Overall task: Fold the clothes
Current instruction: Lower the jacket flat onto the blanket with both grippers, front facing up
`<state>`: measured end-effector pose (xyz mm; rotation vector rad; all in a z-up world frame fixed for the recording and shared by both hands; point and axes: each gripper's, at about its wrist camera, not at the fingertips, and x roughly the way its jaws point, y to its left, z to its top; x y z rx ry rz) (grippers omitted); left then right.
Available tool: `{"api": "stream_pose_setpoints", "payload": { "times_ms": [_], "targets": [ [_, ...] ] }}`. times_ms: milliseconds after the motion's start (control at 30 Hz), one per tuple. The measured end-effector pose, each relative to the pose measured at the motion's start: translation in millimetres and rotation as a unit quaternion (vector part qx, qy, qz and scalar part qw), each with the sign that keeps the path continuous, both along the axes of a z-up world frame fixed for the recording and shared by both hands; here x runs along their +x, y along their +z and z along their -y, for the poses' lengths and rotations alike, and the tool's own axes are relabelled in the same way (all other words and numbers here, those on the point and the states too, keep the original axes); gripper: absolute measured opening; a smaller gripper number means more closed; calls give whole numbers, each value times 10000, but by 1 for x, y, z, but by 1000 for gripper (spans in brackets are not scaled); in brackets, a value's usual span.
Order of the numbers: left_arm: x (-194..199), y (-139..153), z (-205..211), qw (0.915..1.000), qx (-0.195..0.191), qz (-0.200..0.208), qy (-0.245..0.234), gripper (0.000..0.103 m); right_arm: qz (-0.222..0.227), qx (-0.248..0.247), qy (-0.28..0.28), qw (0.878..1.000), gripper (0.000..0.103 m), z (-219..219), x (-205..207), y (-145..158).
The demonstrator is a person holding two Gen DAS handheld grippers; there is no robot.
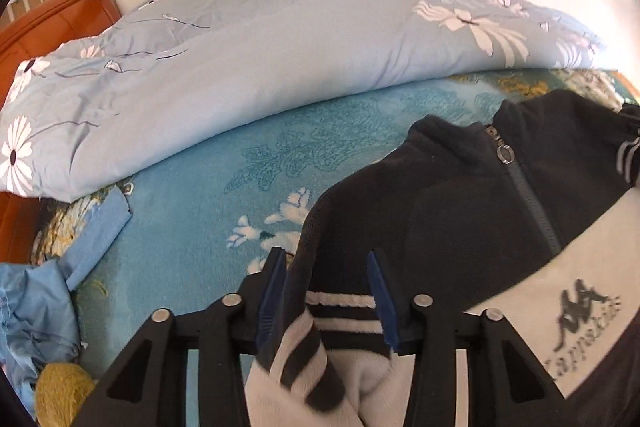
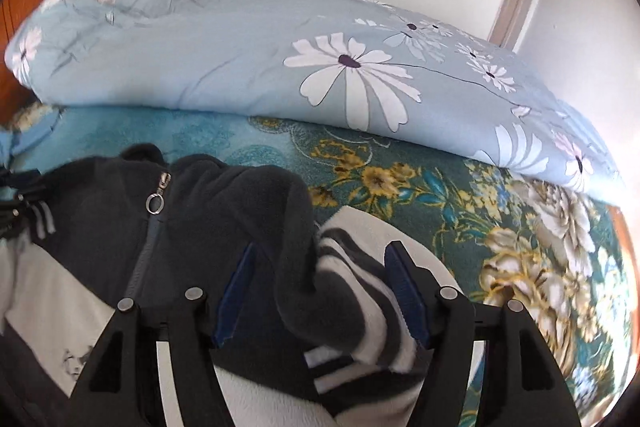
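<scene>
I see the dark navy and white fleece zip jacket lying on the floral teal bed sheet, in front of the pale blue daisy-print duvet. Left claw released, striped cuff between its pads. Right claw released too, straddling the other striped cuff.

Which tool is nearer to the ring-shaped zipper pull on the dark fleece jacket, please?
Hard to call; perhaps the right tool. The zipper pull lies up-left of it, while for the left tool the pull lies farther up-right.
</scene>
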<state>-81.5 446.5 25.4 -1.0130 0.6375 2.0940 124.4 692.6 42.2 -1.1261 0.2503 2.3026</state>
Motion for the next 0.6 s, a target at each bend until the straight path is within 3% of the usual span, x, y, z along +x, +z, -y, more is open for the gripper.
{"api": "stream_pose_setpoints", "payload": {
  "times_ms": [67,200,300,400,533,600],
  "targets": [
    [16,18,17,9994,200,9,269,51,-356,-289,-192,9988,68,-8,33,15],
    [68,43,43,9932,884,20,752,59,-547,-517,-765,9942,68,-26,98,10],
    [110,47,54,9817,1597,338,982,64,-639,-863,-979,9894,68,-33,126,-8],
    [147,39,48,9684,2019,724,1277,65,-1003,-1550,-1227,9751,68,-44,141,-31],
    [181,23,19,9675,1996,937,1238,65,-1818,-2326,-1514,9434,68,-58,145,-44],
    [191,14,0,9747,1712,921,1104,65,-2084,-2552,-1626,9301,68,-67,142,-46]
  ]
}}
